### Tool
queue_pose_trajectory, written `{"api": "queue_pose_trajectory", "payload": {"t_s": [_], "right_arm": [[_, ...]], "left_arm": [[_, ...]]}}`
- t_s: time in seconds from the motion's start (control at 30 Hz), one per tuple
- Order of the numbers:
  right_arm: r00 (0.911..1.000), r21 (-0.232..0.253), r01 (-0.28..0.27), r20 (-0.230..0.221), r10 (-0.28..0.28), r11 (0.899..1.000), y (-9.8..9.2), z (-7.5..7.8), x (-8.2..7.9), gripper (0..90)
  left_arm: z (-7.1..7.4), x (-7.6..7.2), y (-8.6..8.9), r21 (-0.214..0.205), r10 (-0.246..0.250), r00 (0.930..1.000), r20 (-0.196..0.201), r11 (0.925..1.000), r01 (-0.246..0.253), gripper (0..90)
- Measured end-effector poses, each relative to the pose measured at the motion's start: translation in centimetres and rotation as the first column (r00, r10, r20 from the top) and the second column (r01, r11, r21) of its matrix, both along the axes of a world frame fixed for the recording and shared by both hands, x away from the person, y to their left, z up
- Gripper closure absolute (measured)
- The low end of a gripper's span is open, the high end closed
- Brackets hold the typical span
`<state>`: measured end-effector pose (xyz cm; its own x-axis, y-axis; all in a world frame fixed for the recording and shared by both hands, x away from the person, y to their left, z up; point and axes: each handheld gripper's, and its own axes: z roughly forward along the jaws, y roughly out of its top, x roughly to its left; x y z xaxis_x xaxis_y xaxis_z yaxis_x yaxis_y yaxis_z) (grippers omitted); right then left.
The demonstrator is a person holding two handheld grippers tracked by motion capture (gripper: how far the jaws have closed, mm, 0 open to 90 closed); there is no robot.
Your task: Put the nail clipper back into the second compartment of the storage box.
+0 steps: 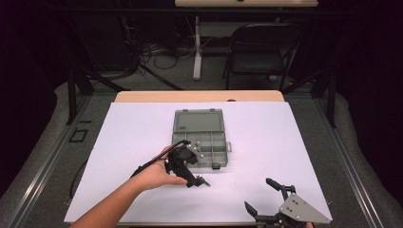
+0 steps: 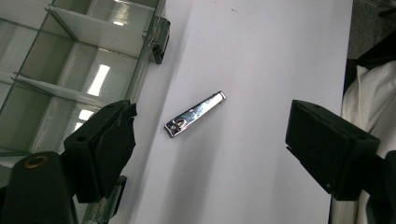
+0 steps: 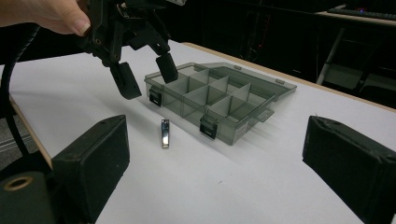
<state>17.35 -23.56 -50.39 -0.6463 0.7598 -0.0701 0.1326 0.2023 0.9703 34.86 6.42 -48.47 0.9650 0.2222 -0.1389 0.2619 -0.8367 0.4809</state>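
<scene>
A silver nail clipper [image 1: 205, 181] lies flat on the white table cover, just in front of an open grey compartment box [image 1: 198, 121]. My left gripper [image 1: 192, 173] hangs above the clipper, held by a hand, jaws open and empty. In the left gripper view the nail clipper [image 2: 195, 113] lies between the spread jaws, with the box [image 2: 140, 70] at the left. My right gripper [image 1: 259, 194] stands open and empty near the table's front right edge. In the right gripper view, the nail clipper [image 3: 165, 132] lies before the box [image 3: 180, 105], beneath the left gripper [image 3: 144, 72].
The box's compartments look empty and its lid [image 1: 198, 119] lies folded back on the far side. A white sheet [image 1: 266, 142] covers the table. A black folding chair [image 1: 261, 52] and cables stand beyond the table's far edge.
</scene>
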Motion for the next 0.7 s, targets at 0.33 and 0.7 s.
{"api": "queue_pose_trajectory", "payload": {"t_s": [0.33, 0.7], "right_arm": [[1.0, -0.006, -0.004, -0.005, 0.004, 1.0, 0.1, 0.0, 0.0, 7.5], [1.0, -0.008, -0.005, -0.003, 0.004, 1.0, 0.0, 0.0, 0.0, 8.0]], "left_arm": [[-0.2, -0.1, -0.3, 0.031, -0.009, 0.9985, 0.054, 0.9995, 0.007, 33.5], [-1.6, 0.0, -1.1, 0.116, -0.073, 0.9937, 0.085, 0.9913, 0.063, 50.5]]}}
